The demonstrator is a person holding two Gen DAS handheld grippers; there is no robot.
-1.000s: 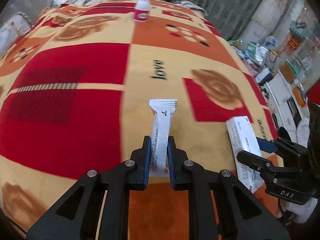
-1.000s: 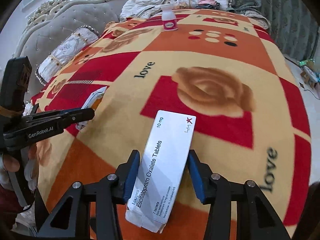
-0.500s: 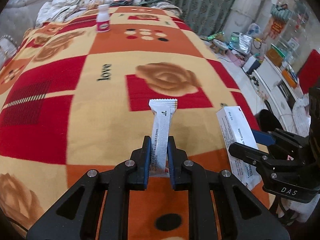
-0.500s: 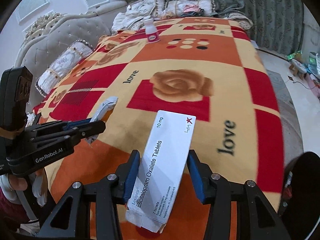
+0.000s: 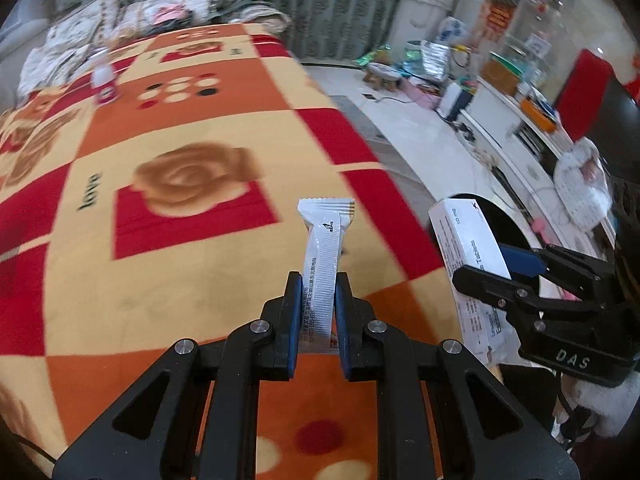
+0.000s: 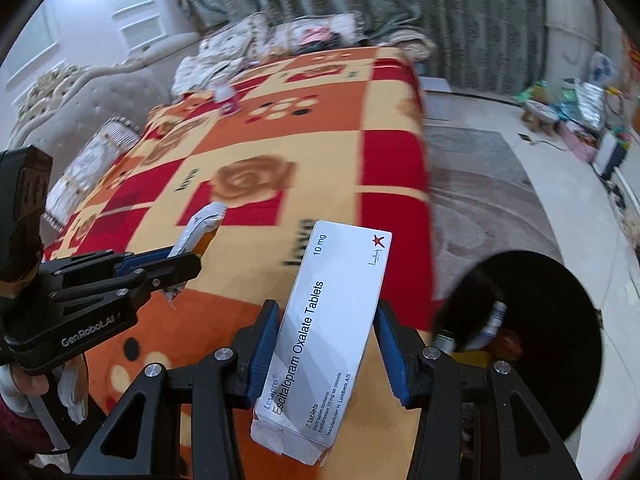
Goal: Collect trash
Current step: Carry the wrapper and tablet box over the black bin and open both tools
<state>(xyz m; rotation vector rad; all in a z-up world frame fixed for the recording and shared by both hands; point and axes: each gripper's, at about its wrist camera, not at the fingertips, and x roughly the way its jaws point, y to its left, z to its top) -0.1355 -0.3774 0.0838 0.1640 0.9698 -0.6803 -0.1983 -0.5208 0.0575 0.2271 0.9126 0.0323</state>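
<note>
**Both claws loaded, bin off the right side of the bed**

Left wrist view: the risk here is the thin sachet (image 5: 324, 256) slipping or folding out of the grip on the way to the bin (image 5: 504, 232), since only its lower part is pinched and the top stands free. It would then drop on the blanket (image 5: 168, 288) instead of into the bin. The left claw (image 5: 318, 296) is nearly together, clamped on the sachet, which stands upright between the blue pads. To the right, the right claw (image 5: 480, 268) holds the white box (image 5: 468, 252) in front of the dark bin opening. A small bottle (image 5: 103, 84) stands far off on the blanket, at the left, not yet collected

Right wrist view: the tablet box (image 6: 332, 328) is long and its torn near end hangs below the grip, so it could twist or catch on the bin rim (image 6: 560, 272) when let go, I judge; a release too early would land it on the floor. The right claw (image 6: 326, 336) is about half open, clamped across the width of the box. The bin sits near, at the right, with some rubbish already inside. The left claw (image 6: 176, 264) shows at the left with its sachet, above the blanket
</note>
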